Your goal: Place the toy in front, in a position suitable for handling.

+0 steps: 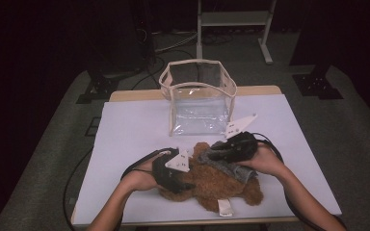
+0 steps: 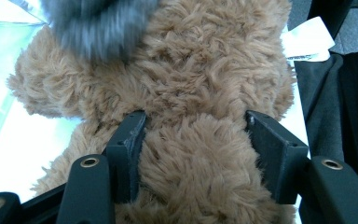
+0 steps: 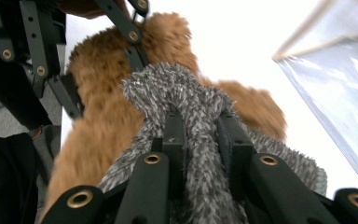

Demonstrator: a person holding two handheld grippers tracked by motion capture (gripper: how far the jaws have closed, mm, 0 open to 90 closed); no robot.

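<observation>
**Bear pinned, grey knit pinched for the pull**

I have the shaggy brown plush teddy bear (image 1: pixel 212 185) lying across the near edge of the white-covered table (image 1: pixel 125 134), just in front of me, so both tools can come at it from either side. My left gripper (image 2: pixel 193 135) has its jaws clamped around a thick part of the bear's body, fur bulging between the pads; I judge this grip is there to anchor the toy so it does not slide. My right gripper (image 3: pixel 200 135) is squeezed on a fold of the fuzzy grey knitted garment (image 3: pixel 177 93) that sits over the bear's upper half, the jaws nearly together with the fabric bunched between them. Holding a ridge of cloth rather than the bear beneath lets the garment move on its own.

The clear plastic box-shaped bag with cream trim (image 1: pixel 197 96) stands upright and open-topped farther back, well apart from the bear, probably waiting to receive something. A white label (image 1: pixel 225 208) sticks out from the bear toward me.
</observation>
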